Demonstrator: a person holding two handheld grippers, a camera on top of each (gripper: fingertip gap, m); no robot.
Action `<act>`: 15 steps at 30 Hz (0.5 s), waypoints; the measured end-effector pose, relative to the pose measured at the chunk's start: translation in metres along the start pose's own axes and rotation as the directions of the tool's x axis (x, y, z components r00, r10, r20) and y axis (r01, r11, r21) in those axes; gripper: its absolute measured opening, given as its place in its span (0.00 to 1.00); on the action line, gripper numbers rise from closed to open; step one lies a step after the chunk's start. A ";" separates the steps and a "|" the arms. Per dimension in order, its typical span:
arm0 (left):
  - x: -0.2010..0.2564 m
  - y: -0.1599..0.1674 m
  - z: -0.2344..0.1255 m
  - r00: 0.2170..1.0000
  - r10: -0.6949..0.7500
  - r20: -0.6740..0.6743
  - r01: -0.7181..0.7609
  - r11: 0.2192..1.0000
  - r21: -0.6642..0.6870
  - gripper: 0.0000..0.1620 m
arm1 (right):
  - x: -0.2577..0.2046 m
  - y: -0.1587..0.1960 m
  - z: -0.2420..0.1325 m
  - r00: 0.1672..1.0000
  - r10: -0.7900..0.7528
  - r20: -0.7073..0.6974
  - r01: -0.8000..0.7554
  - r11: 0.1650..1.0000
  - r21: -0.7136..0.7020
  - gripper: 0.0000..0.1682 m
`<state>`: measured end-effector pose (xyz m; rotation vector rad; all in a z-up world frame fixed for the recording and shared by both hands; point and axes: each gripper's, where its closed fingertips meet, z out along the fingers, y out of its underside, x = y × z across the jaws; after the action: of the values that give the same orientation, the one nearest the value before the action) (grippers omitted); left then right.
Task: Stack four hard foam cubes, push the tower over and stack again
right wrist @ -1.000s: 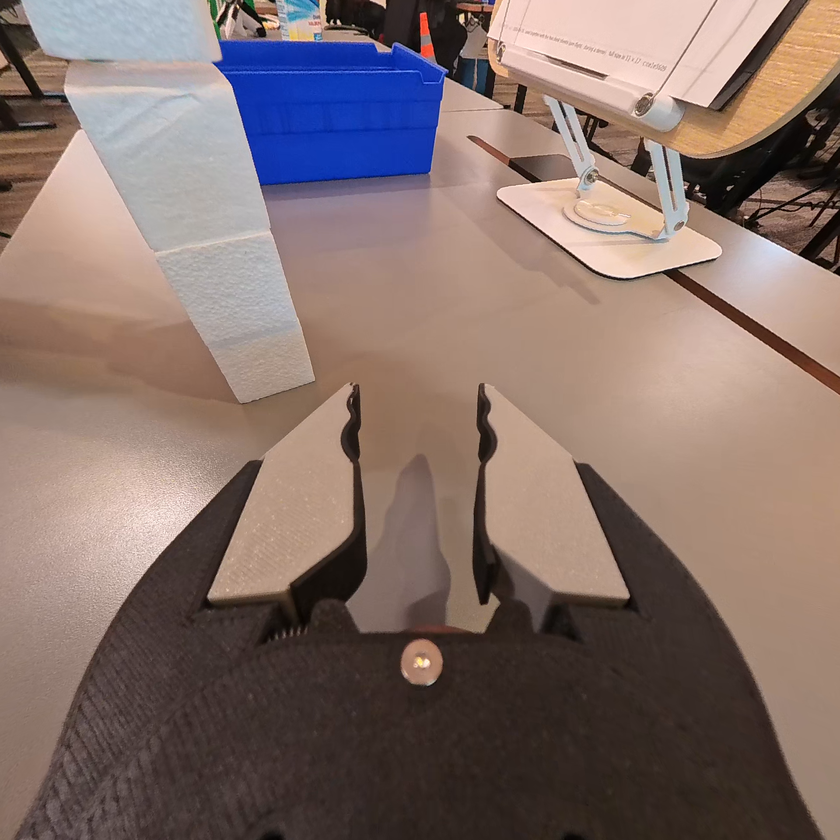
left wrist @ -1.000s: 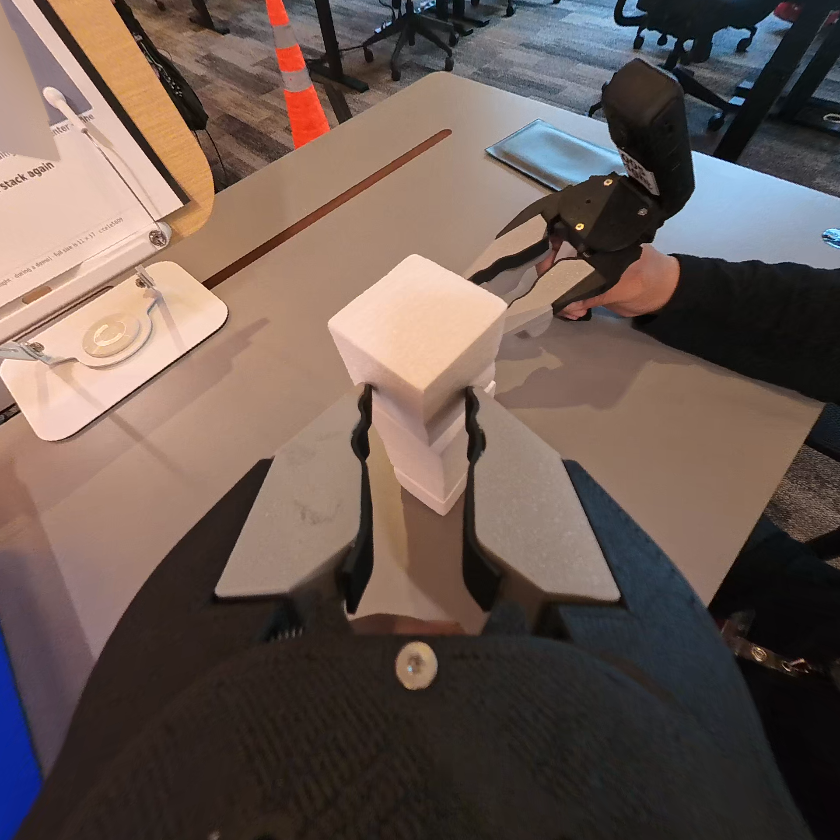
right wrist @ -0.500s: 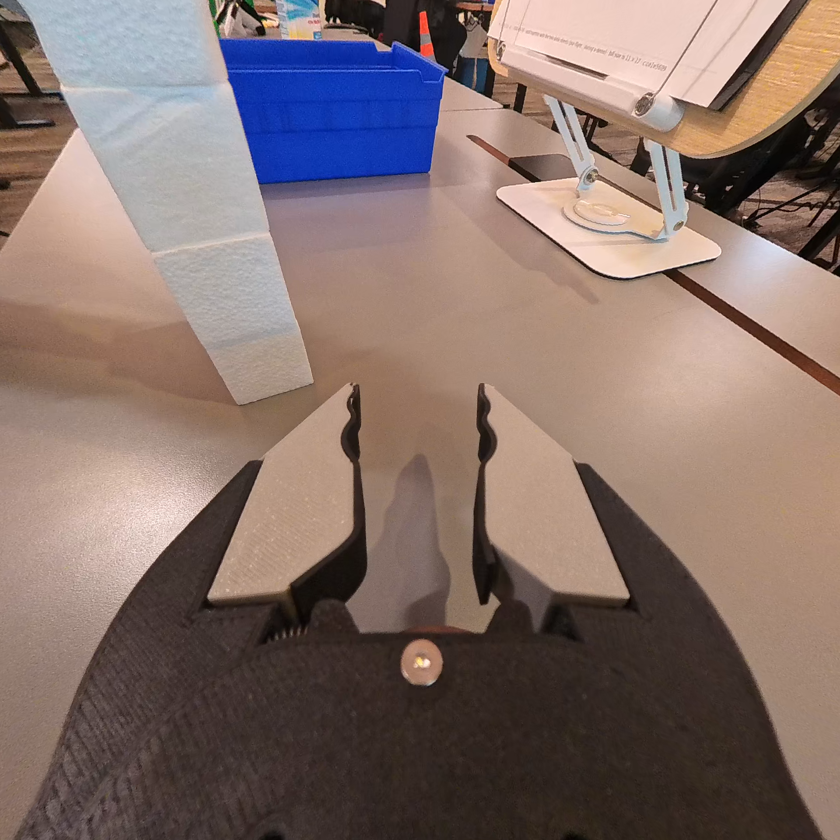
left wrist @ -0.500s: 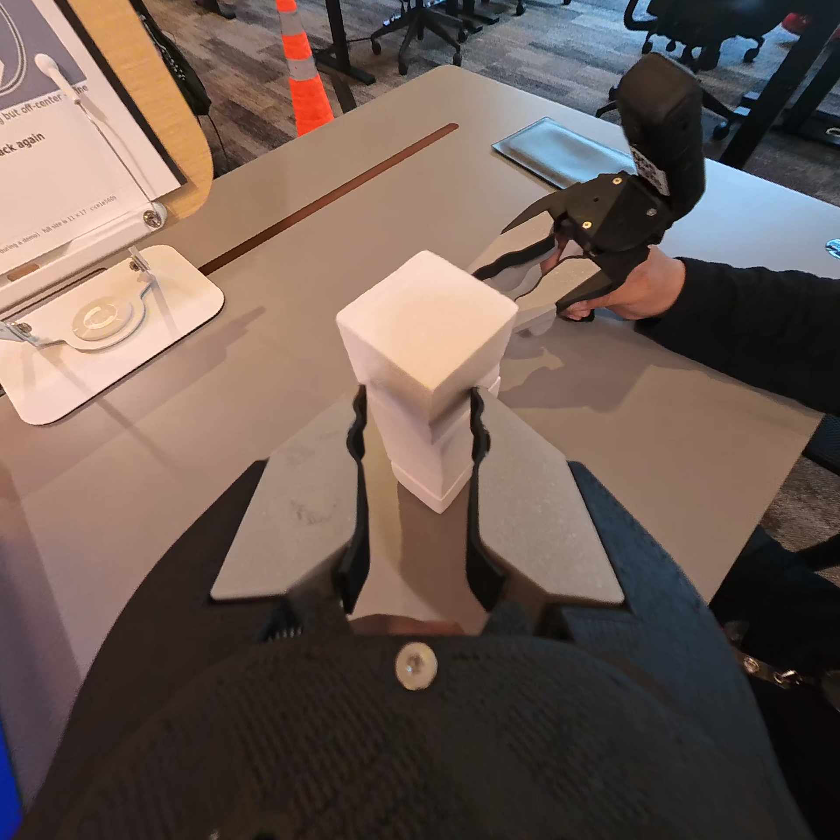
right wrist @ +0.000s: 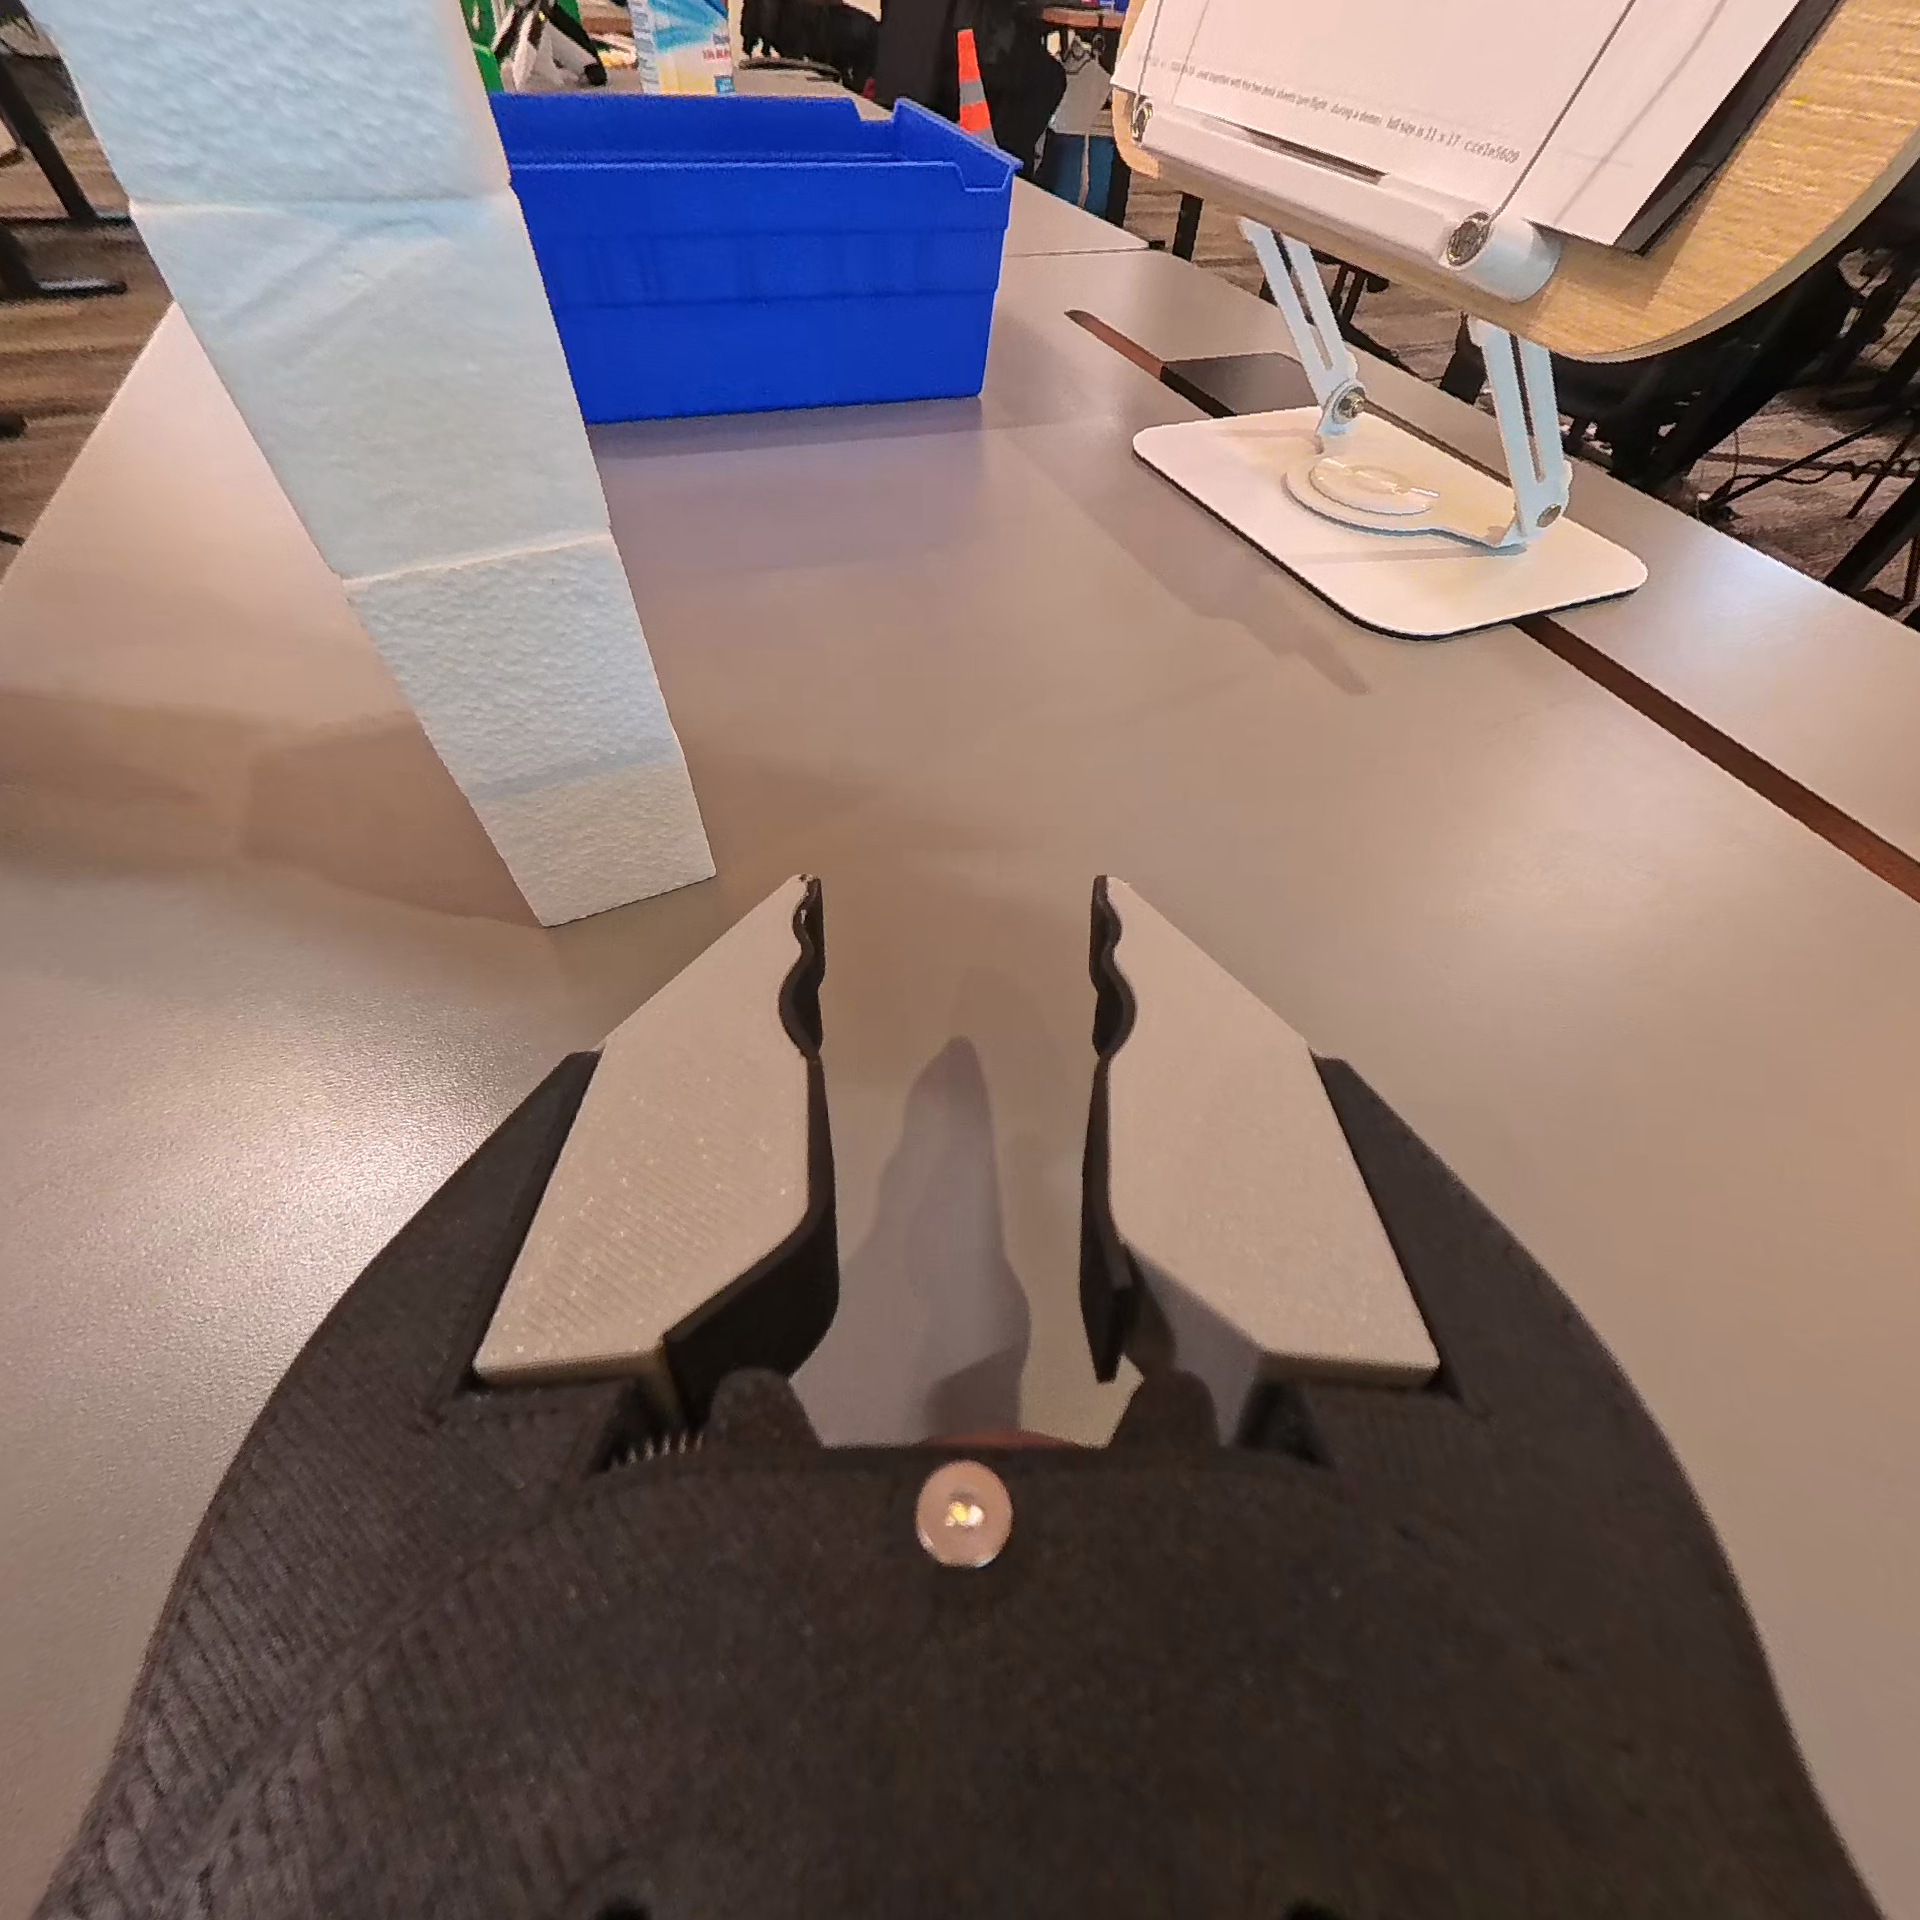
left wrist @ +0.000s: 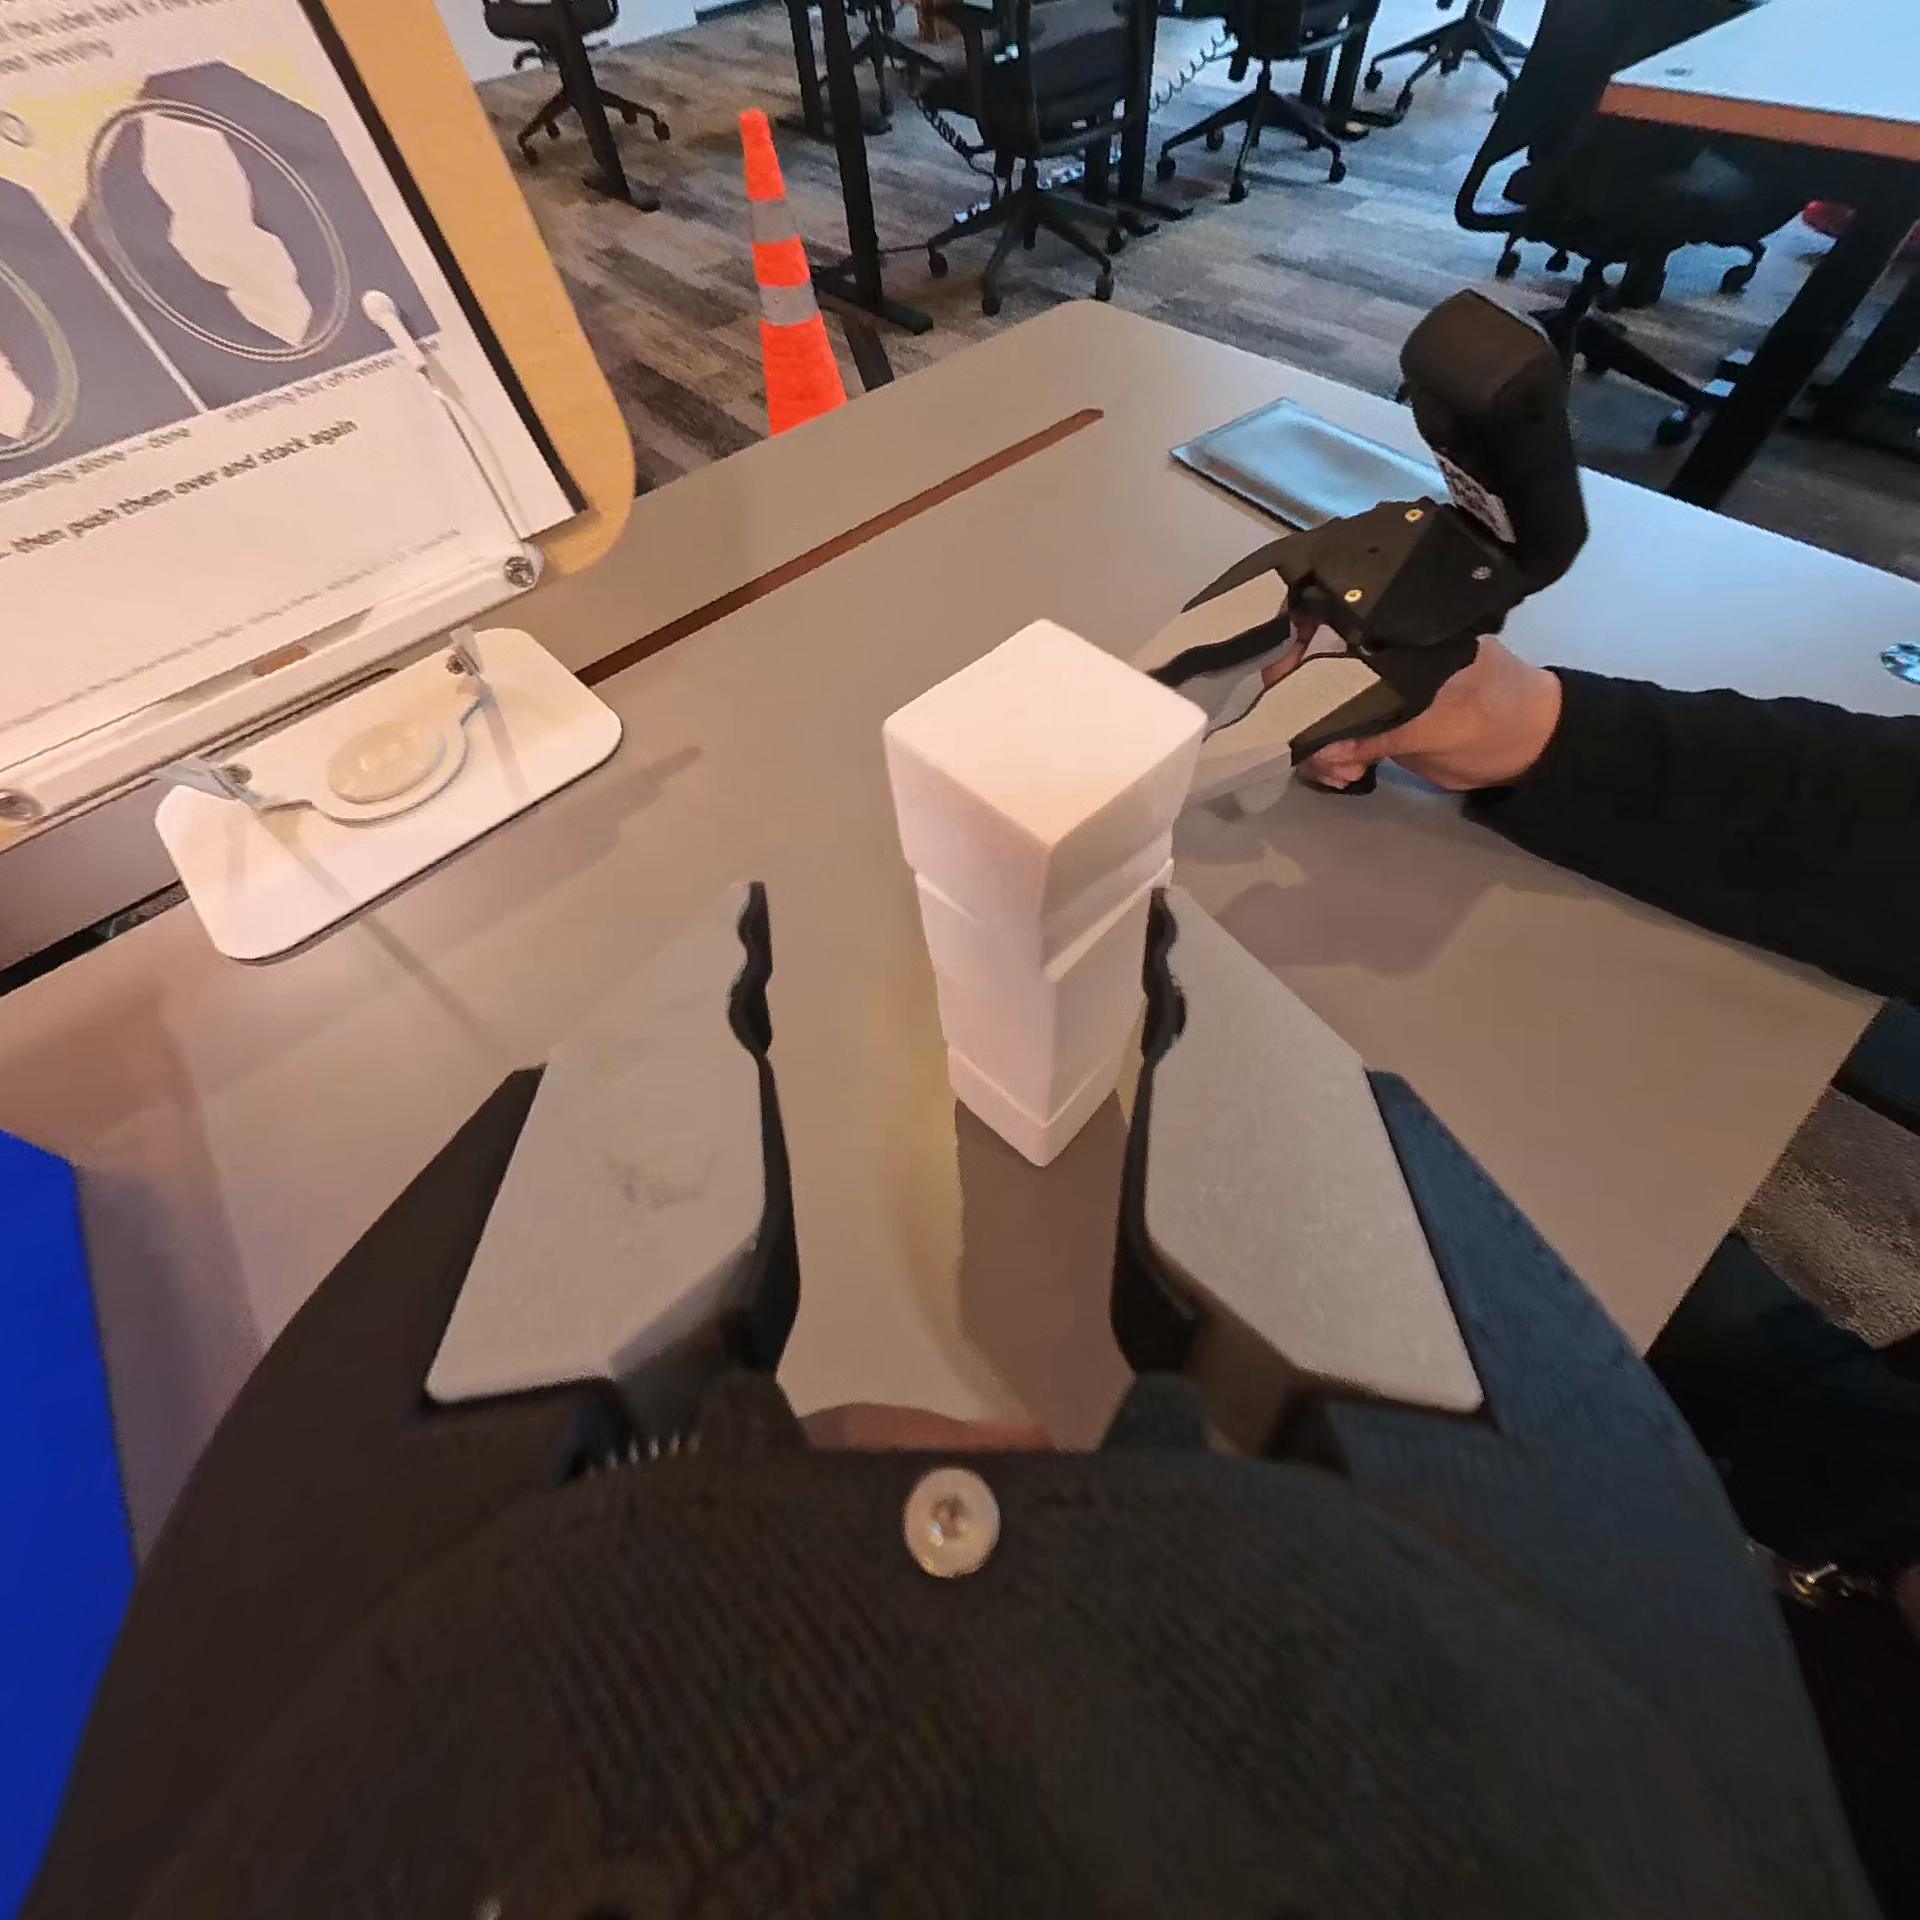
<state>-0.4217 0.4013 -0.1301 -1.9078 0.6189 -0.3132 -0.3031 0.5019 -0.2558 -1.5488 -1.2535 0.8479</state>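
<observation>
**Four white foam cubes stand in one tower on the grey table**

Four cubes make the tower [left wrist: 1039, 894], which stands upright on the grey table [left wrist: 1455, 1039]. The foam is white, with a fine grainy surface. The cubes are not lined up exactly: thin steps show at the seams, and the top cube [left wrist: 1039, 748] sits a little turned against the one below it.

The left gripper [left wrist: 954, 966] is above and in front of the tower, with its jaws spread wide and nothing between the pads. In the left wrist view the right-hand finger [left wrist: 1158, 966] appears just beside the tower's edge; I cannot tell if it touches.

The right gripper [right wrist: 956, 935] is low over the table, to the right of the tower's foot, near it but apart. Its jaws are also parted and empty. In the left wrist view it shows behind the tower, held by a hand [left wrist: 1455, 727] in a dark sleeve.

Behind the tower stand a blue bin [right wrist: 748, 260] and a white stand [right wrist: 1392, 520] that carries a printed sheet. An orange cone [left wrist: 784, 291] stands on the floor beyond the table.
</observation>
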 end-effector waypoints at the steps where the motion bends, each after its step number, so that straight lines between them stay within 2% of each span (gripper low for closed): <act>1: -0.002 0.001 -0.006 1.000 -0.001 0.002 0.001 1.000 0.008 0.44 | 0.000 0.000 0.000 1.000 0.001 0.000 -0.001 1.000 0.000 0.29; 3: -0.001 0.001 -0.019 1.000 0.008 -0.009 -0.008 0.999 0.036 0.39 | 0.000 0.000 0.000 1.000 0.002 0.000 -0.002 1.000 0.000 0.29; 6: 0.015 0.005 -0.037 0.995 0.059 -0.076 -0.054 0.996 0.065 0.23 | 0.001 0.000 0.000 1.000 0.004 0.001 -0.004 1.000 -0.001 0.29; 7: 0.021 0.008 -0.041 0.992 0.085 -0.098 -0.079 0.995 0.064 0.13 | 0.001 0.000 0.000 1.000 0.005 0.001 -0.005 1.000 -0.001 0.29; 8: 0.029 0.013 -0.044 0.986 0.118 -0.121 -0.112 0.992 0.057 0.00 | 0.001 0.000 0.000 1.000 0.005 0.001 -0.005 1.000 -0.002 0.29; 11: 0.056 0.034 -0.040 0.960 0.209 -0.186 -0.214 0.977 -0.010 0.00 | 0.001 0.000 0.000 1.000 0.006 -0.002 -0.006 1.000 -0.001 0.29; 15: 0.086 0.070 -0.012 0.912 0.335 -0.239 -0.373 0.917 -0.139 0.00 | 0.002 0.000 0.000 1.000 0.006 -0.007 -0.006 1.000 0.004 0.29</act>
<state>-0.3754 0.3236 -0.1942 -1.9001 1.1559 -0.2298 -0.3025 0.5033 -0.2552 -1.5515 -1.2422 0.8472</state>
